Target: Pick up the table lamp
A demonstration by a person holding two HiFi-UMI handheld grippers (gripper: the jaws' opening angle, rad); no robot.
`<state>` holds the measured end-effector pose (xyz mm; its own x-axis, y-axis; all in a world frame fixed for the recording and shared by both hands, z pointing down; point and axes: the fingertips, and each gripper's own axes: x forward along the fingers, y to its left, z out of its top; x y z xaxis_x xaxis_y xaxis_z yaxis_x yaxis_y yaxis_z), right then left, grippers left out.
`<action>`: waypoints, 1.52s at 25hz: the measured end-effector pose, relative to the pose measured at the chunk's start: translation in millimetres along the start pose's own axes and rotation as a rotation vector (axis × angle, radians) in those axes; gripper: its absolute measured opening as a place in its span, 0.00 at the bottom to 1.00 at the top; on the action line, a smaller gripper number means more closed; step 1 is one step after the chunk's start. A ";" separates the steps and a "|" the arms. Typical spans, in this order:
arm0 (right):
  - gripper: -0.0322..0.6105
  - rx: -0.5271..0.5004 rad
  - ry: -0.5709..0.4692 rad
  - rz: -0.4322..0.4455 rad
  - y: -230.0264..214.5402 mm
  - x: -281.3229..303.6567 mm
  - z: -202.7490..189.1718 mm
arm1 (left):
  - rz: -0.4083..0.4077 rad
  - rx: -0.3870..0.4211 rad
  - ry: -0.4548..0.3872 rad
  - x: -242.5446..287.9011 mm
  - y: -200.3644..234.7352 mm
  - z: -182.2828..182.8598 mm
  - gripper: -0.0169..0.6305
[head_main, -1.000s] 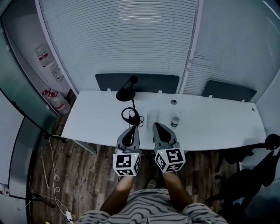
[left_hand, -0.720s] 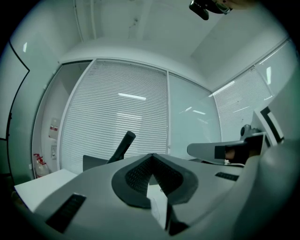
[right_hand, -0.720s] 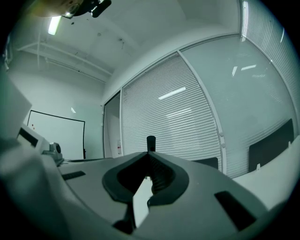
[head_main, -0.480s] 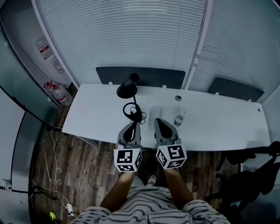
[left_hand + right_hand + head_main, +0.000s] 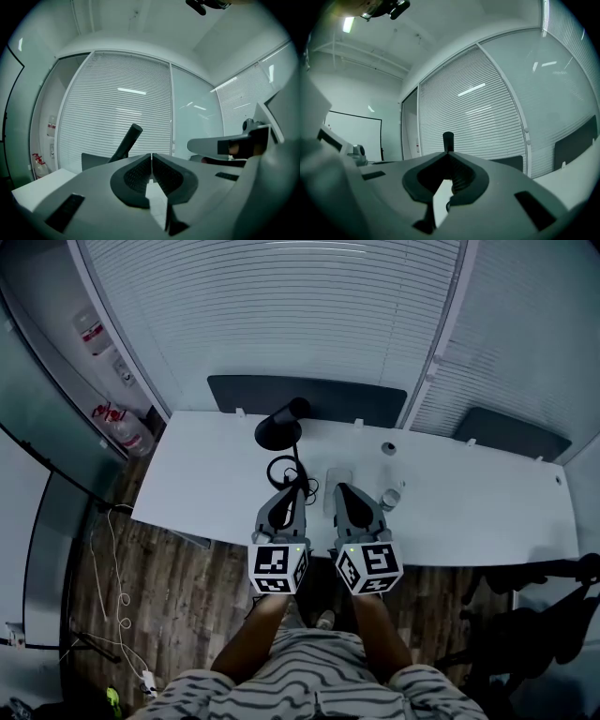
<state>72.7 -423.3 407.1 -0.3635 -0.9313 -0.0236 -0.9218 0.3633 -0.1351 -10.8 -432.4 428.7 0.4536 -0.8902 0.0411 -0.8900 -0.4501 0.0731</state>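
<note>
Black table lamp [image 5: 278, 431] sits on the white table [image 5: 487, 512], ahead of the left gripper [image 5: 287, 495] and slightly to its left. From the right gripper [image 5: 341, 491] it's ahead and further left. Round base is flat on the top, with the stem [image 5: 125, 143] leaning up toward the dark back panel [image 5: 347, 399]. In left gripper view the stem shows just left of the jaw line. In right gripper view the lamp head [image 5: 448, 140] pokes up right over the tips.

Tool state: left jaws fully together, nothing btwn them. Right is the same, tips meeting, empty. Both are level and side by side over the near table edge, well short of the lamp.

Step in hand, as judged: approach / pre-grasp. Nothing gripped yet.

To do it well, imo:
- Open the jaws early, before the tips get near the stem. Closed tips would just shove the lamp.
- Left is the nearer tool, so it should take the stem low, just above the base, where the weight hangs under the grip w/ less swing.
- Set pads square across the stem. It looks round and smooth and could twist in the grip.
- Cable coil [image 5: 284, 472] lies btwn the left tips and the base, so go over it, not through. Expect cord drag on the lift. Can't tell where it's plugged in.
- Pale flat item [image 5: 336, 476] is just ahead of the right tips, and a small jar [image 5: 389, 499] is just off to their right. Keep the right tool clear of both, or use it to steady the base rim.
- Lift straight up, slowly.
</note>
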 end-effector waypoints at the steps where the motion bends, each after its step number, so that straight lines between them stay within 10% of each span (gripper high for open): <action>1: 0.07 0.000 0.002 -0.002 -0.1 3.1 -1.0 | -0.004 -0.001 0.004 3.0 3.0 -1.7 0.04; 38: 0.07 -0.038 0.043 -0.076 -32.1 65.3 -12.9 | -0.042 0.020 0.096 145.0 92.5 -141.1 0.19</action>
<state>76.9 -495.4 422.6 -0.2966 -0.9546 0.0283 -0.9513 0.2927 -0.0968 -20.8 -593.3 582.0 0.4921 -0.8602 0.1341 -0.8704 -0.4890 0.0570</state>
